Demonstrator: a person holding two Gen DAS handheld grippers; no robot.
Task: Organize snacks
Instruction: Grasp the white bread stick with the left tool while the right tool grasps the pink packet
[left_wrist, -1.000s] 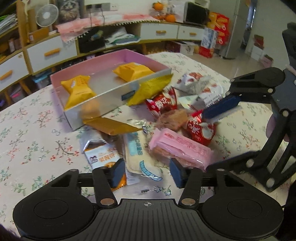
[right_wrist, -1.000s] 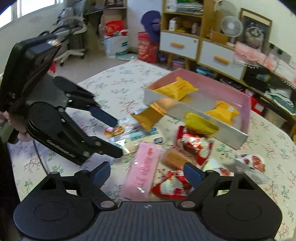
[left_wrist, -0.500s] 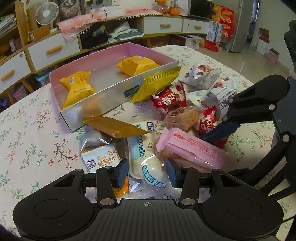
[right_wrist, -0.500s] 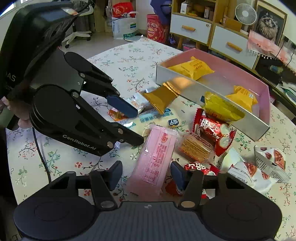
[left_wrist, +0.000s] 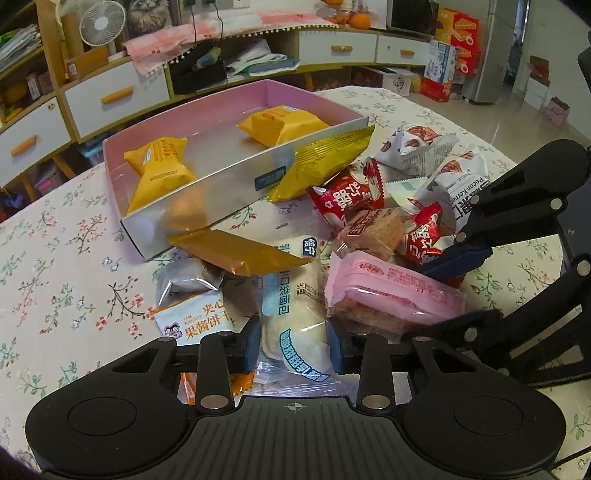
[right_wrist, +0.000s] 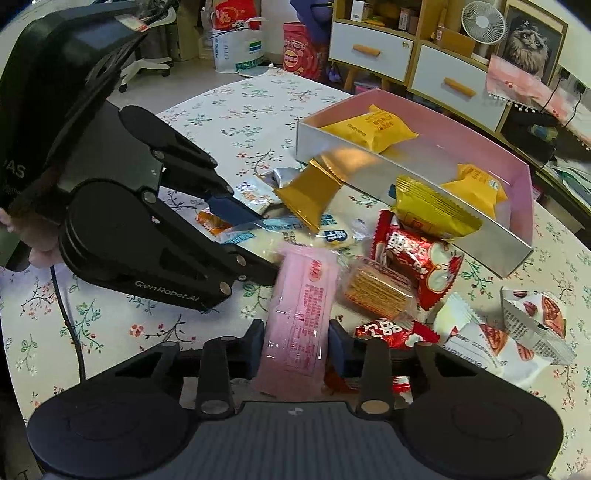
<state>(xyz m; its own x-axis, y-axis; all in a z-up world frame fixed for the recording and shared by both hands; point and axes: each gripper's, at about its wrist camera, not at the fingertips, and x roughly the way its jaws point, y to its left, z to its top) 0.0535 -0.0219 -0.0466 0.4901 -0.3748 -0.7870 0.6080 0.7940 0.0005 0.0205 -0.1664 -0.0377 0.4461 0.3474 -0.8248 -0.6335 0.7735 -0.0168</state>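
Both tongs have closed in since a moment ago. Before, they hung wide open over the pile of snacks. Now the left tongs (left_wrist: 291, 345) pinch the near end of the white bread pack (left_wrist: 295, 314), one pad on each side. The right tongs (right_wrist: 296, 345) pinch the near end of the pink wafer pack (right_wrist: 303, 295) the same way. Both packs seem to rest on the table (left_wrist: 74, 266) for now, and neither looks lifted yet. This likely means two snacks are ready to go into the box at once.

The pink box (left_wrist: 192, 110) sits behind the pile, with two yellow cakes (left_wrist: 159, 162) inside and lots of bare floor between them. That is good room for more snacks. Its silver front wall stands up, so each pack must rise over that edge. A gold pack (left_wrist: 321, 158) leans on the wall, and another gold pack (left_wrist: 240, 251) lies across the far end of the bread pack. It may slide or drag along when the bread comes up. Red packs (right_wrist: 413, 254) and a cracker pack (right_wrist: 376, 291) crowd beside the pink one. The two tongs sit very close together, so they could bump when they move.
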